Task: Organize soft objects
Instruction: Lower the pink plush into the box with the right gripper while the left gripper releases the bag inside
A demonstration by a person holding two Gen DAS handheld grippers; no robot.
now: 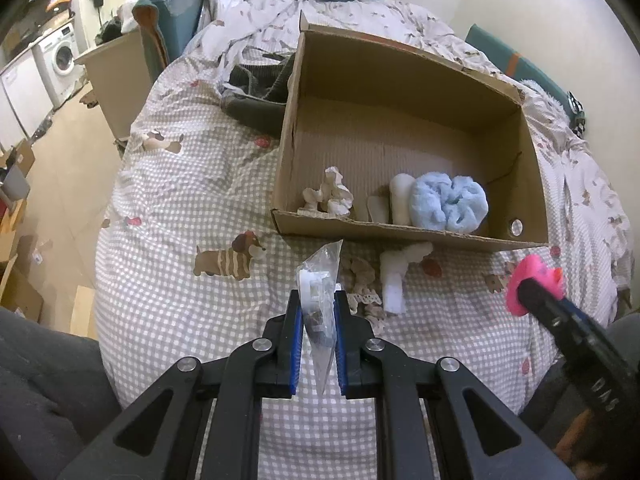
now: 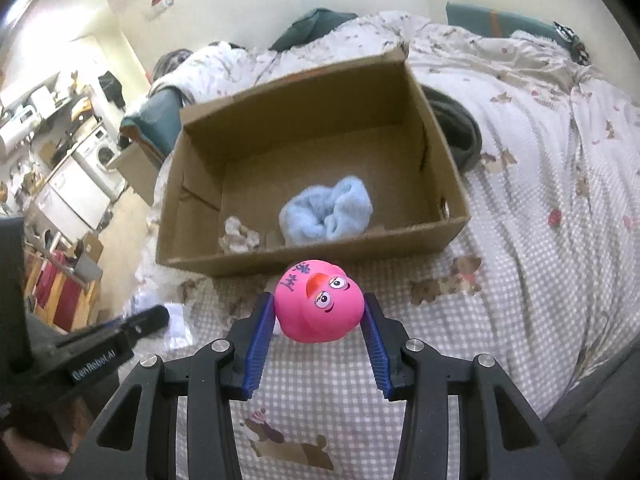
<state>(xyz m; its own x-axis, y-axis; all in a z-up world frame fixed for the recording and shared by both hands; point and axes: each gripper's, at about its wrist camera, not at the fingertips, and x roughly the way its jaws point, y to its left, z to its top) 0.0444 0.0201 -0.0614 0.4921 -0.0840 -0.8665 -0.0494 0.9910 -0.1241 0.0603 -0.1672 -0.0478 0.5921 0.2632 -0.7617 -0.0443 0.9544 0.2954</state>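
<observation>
While my left wrist camera looks across the bed [image 1: 180,184], I see my left tool [image 1: 318,312] pinching a clear plastic packet [image 1: 320,280] between its blue pads. The packet's long axis runs along the fingers, one pointed corner toward the cardboard box [image 1: 400,236], the other back toward the camera. The box sits open on the checked bedspread, its long side facing me. Inside, along that near wall, lie a cream lace piece [image 1: 330,196], a white roll [image 1: 400,198] standing upright, and a light blue fluffy cloth [image 1: 450,202]. Just outside the wall, another white roll [image 1: 394,280] lies on the bed beside lace trim [image 1: 366,292]. My right tool enters at the right edge.

From the right wrist camera, my right tool [image 2: 320,316] is closed on a pink rubber duck [image 2: 320,304], held above the bed just short of the box's near wall [image 2: 320,252]. Its orange beak points up toward the box.
</observation>
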